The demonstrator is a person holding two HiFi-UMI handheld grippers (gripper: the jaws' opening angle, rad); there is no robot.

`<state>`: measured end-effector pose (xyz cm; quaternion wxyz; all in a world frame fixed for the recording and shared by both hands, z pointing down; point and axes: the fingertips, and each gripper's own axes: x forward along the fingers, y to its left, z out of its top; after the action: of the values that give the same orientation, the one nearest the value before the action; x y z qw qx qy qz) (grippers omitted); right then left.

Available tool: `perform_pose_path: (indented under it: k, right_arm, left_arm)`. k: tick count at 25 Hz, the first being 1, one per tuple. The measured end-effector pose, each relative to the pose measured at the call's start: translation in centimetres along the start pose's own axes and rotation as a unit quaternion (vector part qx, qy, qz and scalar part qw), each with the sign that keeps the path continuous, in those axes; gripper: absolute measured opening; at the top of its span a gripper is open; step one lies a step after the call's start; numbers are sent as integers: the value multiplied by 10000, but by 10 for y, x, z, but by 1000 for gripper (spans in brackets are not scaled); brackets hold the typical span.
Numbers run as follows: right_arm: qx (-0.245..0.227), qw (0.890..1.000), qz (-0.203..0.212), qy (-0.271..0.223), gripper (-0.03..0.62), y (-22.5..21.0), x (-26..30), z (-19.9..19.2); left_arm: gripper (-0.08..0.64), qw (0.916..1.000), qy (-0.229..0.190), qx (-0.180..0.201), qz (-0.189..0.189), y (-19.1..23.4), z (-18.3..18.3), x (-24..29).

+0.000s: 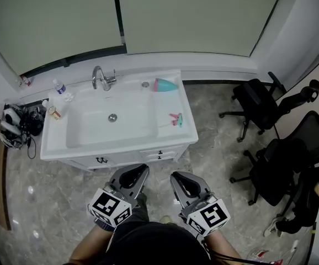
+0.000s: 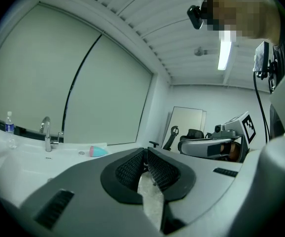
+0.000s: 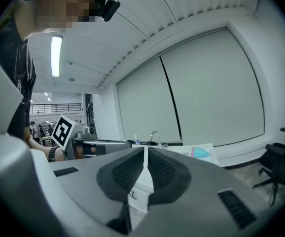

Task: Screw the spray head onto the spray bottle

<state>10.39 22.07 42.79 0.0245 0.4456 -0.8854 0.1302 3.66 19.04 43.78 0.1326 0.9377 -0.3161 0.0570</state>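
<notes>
The spray bottle, teal with a pink end, lies on its side at the back right of the white sink counter. It also shows in the left gripper view and the right gripper view. The pink and teal spray head lies on the counter's right rim. My left gripper and right gripper hang side by side in front of the cabinet, short of the counter. Both are shut with nothing between the pads.
A chrome faucet stands behind the basin. A water bottle and small containers sit on the counter's left end. Bags and cables lie on the floor at left. Black office chairs stand at right.
</notes>
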Motion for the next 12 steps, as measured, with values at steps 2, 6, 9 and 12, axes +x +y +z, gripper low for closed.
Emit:
perform_pose_path:
  k: [2, 6, 9, 12]
  right_arm:
    - [106, 9998, -188, 41, 2, -24, 34, 5]
    - [296, 9974, -624, 208, 2, -72, 104, 14]
    - [422, 9938, -985, 298, 2, -105, 143, 17]
    - [527, 9903, -1232, 368, 2, -132, 167, 16]
  left_arm:
    - [5, 9998, 104, 30, -144, 37, 6, 24]
    - [8, 9977, 415, 135, -524, 110, 19, 72]
    - [8, 9947, 608, 277, -776, 153, 25, 103]
    - [19, 9923, 750, 395, -898, 187, 27, 134]
